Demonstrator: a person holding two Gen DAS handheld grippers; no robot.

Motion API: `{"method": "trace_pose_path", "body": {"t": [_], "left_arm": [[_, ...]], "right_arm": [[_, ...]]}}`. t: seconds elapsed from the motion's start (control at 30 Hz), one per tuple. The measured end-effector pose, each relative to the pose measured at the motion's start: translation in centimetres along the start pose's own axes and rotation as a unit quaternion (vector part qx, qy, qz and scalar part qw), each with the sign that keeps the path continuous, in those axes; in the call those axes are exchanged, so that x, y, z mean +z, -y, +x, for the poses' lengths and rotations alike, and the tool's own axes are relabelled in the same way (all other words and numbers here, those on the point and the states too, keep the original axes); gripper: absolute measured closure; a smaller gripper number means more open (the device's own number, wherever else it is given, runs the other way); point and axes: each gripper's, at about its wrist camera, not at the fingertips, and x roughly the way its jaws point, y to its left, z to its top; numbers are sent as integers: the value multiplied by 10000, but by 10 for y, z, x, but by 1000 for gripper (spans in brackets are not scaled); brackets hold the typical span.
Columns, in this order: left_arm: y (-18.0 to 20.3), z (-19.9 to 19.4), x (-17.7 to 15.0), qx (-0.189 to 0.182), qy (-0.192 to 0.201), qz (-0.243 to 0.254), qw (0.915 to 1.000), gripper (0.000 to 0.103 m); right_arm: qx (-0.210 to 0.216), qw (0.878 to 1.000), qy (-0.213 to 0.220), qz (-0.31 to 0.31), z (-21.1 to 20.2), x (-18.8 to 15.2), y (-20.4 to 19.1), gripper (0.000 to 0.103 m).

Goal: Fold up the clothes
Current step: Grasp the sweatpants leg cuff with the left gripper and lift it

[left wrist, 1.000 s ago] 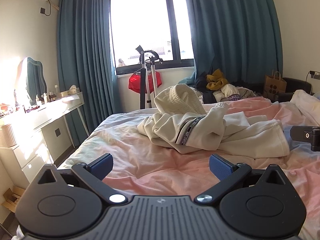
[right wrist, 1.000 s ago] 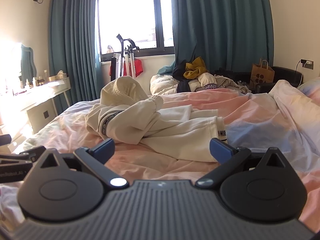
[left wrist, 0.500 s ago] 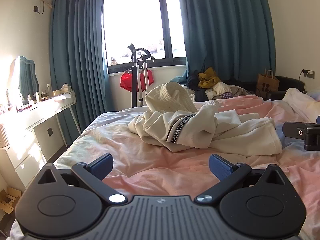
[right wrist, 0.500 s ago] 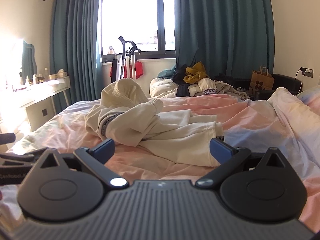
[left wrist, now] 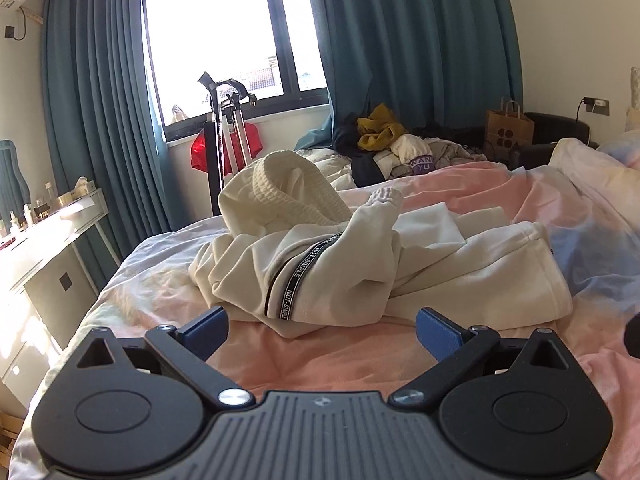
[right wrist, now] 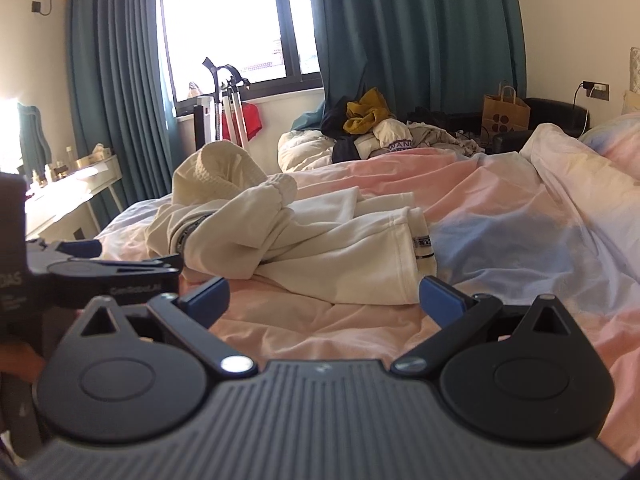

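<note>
Holding both my left claw (left wrist: 320,330) and right claw (right wrist: 324,298) wide open, empty, just short of the crumpled cream hoodie (left wrist: 360,264).

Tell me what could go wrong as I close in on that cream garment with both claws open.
1. The cream garment lies bunched, its sleeve draped over the body; a grab may catch several layers and drag the heap.
2. The pink sheet is wrinkled right under the left claw; pinching low could take bedding too.
3. The left claw sits close beside the right claw in the right wrist view; they may collide.
</note>
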Motion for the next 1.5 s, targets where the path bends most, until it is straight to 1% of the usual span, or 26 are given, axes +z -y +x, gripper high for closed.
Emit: {"method": "trace_pose_path", "body": {"t": [0.1,0.3,0.47,0.53,0.57,0.6,0.63,0.67,0.7,0.73,0.77,0.8,0.87,0.9,0.97,1.07,1.17,1.27,1.33,1.43,1.5], "left_arm": [[12,36,10,53,-77,100,9999,3],[37,113,32,196,-153,378,9990,3],[56,181,41,338,-228,663,9970,7],[64,205,42,413,-221,820,9955,8],[67,213,40,454,-232,925,9944,12],[70,220,39,495,-243,1030,9932,27],[74,228,38,536,-254,1133,9918,38],[73,231,38,543,-296,1072,9923,53],[72,235,39,549,-338,1011,9928,63],[69,235,42,564,-364,884,9938,68],[64,233,46,534,-421,787,9946,77],[59,231,49,503,-477,688,9952,83],[45,217,59,368,-501,424,9972,88],[37,205,64,326,-424,308,9981,89],[22,181,75,241,-268,76,9993,89],[-3,130,91,247,96,-214,9994,90],[-28,79,101,259,400,-481,9977,90],[-54,40,105,223,539,-836,9948,90],[-70,22,102,247,542,-1056,9926,91],[-94,1,88,323,602,-1369,9882,91],[-123,-11,70,442,638,-1769,9812,91]], "right_arm": [[-61,9998,-81,186,16,1,12,0],[-83,9968,-393,687,48,-5,34,0],[-131,9938,-514,981,69,-16,46,0],[-118,9921,-644,1074,80,-20,51,0],[-125,9915,-649,1124,84,-22,52,0],[-132,9909,-653,1174,88,-23,53,0],[-141,9903,-652,1215,91,-25,54,0],[-161,9904,-631,1223,94,-26,54,0],[-172,9903,-611,1239,96,-26,55,0],[-142,9897,-598,1292,97,-27,56,0],[-112,9888,-582,1368,98,-27,57,0],[-87,9876,-572,1459,98,-28,59,0],[-38,9854,-547,1615,97,-28,62,0],[-14,9845,-527,1675,96,-28,64,0],[15,9841,-444,1719,92,-26,65,0],[74,9846,-247,1727,81,-22,65,0],[153,9866,-61,1622,68,-17,59,0],[237,9868,55,1603,57,-13,56,0],[317,9857,64,1654,52,-11,56,0],[426,9833,23,1769,45,-11,56,0],[534,9803,-38,1901,42,-12,57,0]]}}
